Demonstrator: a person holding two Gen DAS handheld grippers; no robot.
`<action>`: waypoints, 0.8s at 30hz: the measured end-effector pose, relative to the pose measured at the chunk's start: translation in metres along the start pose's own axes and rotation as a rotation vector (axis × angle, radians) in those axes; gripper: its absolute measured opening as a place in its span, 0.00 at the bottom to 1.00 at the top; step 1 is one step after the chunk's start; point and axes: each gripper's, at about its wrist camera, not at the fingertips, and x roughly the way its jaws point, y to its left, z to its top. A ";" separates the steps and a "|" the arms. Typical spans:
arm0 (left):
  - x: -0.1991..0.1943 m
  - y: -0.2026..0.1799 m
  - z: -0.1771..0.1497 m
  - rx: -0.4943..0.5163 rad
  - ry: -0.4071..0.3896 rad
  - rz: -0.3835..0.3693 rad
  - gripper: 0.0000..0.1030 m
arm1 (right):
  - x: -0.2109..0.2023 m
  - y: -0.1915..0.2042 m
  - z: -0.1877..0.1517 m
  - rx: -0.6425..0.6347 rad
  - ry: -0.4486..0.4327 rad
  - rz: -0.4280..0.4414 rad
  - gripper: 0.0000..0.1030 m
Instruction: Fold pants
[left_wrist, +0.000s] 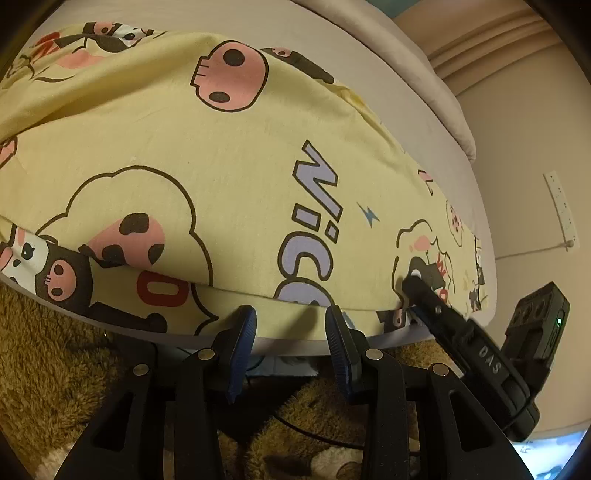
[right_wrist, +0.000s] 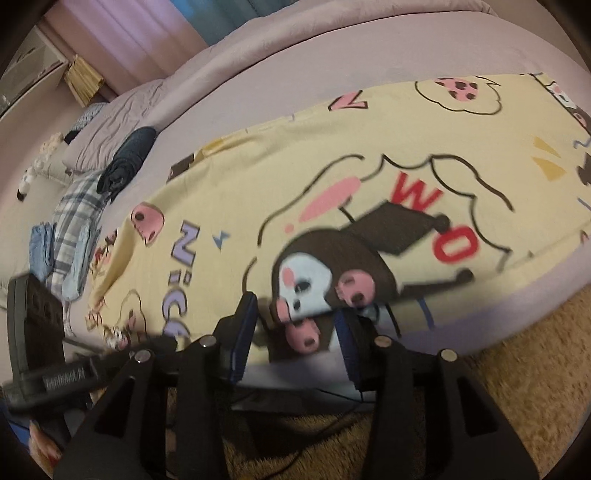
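Surroundings: grey bed sheet (right_wrist: 332, 48) under everything; plaid cloth (right_wrist: 74, 218) and a rolled dark garment (right_wrist: 127, 162) lie past the far end of the pants; brown shaggy rug (left_wrist: 48, 354) below the bed edge.
Obstructions: nothing lies on top of the pants.
Pants (left_wrist: 184, 147): yellow cartoon-print, spread flat on the bed, long axis running along the near bed edge, hem just at that edge.
Left gripper (left_wrist: 291, 325): angled down at the hem, jaws partly apart, fabric edge between the tips; cannot tell if the pads pinch it.
Right gripper (right_wrist: 295, 325): tilted down over the near hem, jaws apart, print visible between them, not clamped.
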 end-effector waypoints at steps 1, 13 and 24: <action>-0.001 0.000 0.000 -0.006 -0.002 -0.009 0.36 | 0.000 0.000 0.002 0.009 -0.012 0.005 0.39; 0.000 -0.023 0.000 0.054 0.015 -0.099 0.37 | -0.045 0.005 0.000 -0.027 -0.195 0.099 0.03; 0.003 0.007 0.010 -0.215 -0.073 -0.163 0.06 | -0.048 -0.004 -0.005 0.001 -0.182 0.106 0.03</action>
